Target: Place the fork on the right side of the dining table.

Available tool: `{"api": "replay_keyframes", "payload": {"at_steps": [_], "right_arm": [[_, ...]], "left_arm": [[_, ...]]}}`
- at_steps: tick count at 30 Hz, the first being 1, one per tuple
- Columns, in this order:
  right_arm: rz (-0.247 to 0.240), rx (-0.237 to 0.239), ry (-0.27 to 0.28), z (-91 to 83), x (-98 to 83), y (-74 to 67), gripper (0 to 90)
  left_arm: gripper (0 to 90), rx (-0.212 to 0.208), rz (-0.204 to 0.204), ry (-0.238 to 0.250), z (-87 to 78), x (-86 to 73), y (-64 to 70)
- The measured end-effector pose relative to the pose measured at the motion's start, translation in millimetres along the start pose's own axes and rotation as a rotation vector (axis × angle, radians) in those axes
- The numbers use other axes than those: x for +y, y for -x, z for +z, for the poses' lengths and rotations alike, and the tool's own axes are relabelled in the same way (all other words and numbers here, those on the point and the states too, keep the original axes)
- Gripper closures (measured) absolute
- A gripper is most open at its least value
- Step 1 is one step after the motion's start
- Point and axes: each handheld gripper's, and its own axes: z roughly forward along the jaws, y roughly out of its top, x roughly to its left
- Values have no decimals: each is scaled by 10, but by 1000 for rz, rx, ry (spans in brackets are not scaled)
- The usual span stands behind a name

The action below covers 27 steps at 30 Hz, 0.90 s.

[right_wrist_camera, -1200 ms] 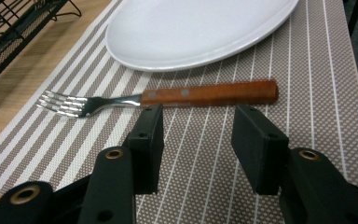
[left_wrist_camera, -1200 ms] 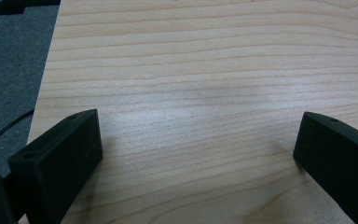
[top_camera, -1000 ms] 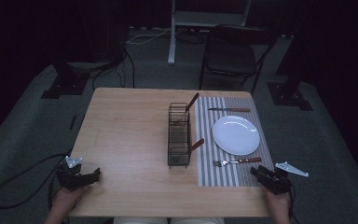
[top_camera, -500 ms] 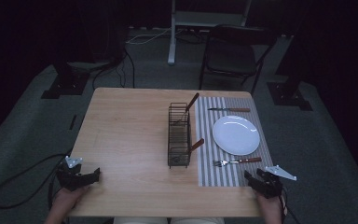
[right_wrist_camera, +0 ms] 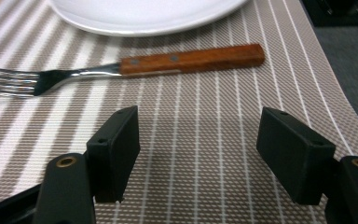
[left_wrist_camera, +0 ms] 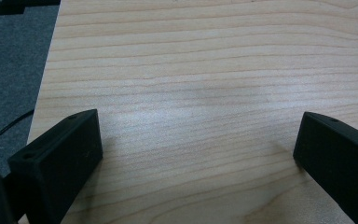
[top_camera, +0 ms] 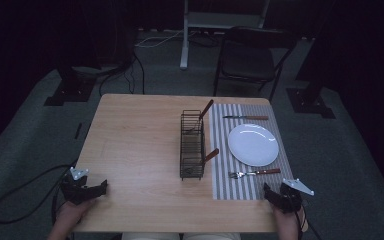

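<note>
Wooden-handled fork point(right_wrist_camera: 121, 70) lies crosswise, tines left.

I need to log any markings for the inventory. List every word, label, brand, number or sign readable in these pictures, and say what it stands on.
None: no readable text in any view.
The fork with its wooden handle, the white plate, the striped placemat, the wire rack, the knife and the wooden table carry no visible print.
The right claw and left claw show plain black jaws, unmarked.
</note>
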Motion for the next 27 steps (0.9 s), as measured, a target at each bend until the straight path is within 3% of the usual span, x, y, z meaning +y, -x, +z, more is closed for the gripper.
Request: {"api": "replay_keyframes", "payload": {"at_steps": [9, 12, 14, 16, 18, 20, 22, 27], "right_arm": [[-2, -40, 23, -20, -2, -20, 203], [4, -52, 8, 1, 6, -27, 198], [-2, -90, 6, 10, -9, -63, 198], [-7, -83, 9, 2, -8, -96, 196], [-37, -86, 19, 12, -12, -137, 124], [-64, -104, -5, 34, -6, -170, 128], [-83, -93, -2, 38, -5, -196, 125], [-55, -109, 1, 34, -6, -185, 126]], "left_arm": [[15, 0, 0, 0, 0, 0, 0], [14, 0, 0, -1, -1, 0, 0], [15, 0, 0, 1, 1, -1, 1], [14, 0, 1, -1, -1, 0, 0], [14, 0, 0, 0, 0, 0, 1], [15, 0, 0, 0, 0, 0, 1], [15, 0, 0, 0, 0, 0, 1], [14, 0, 0, 0, 0, 0, 1]]}}
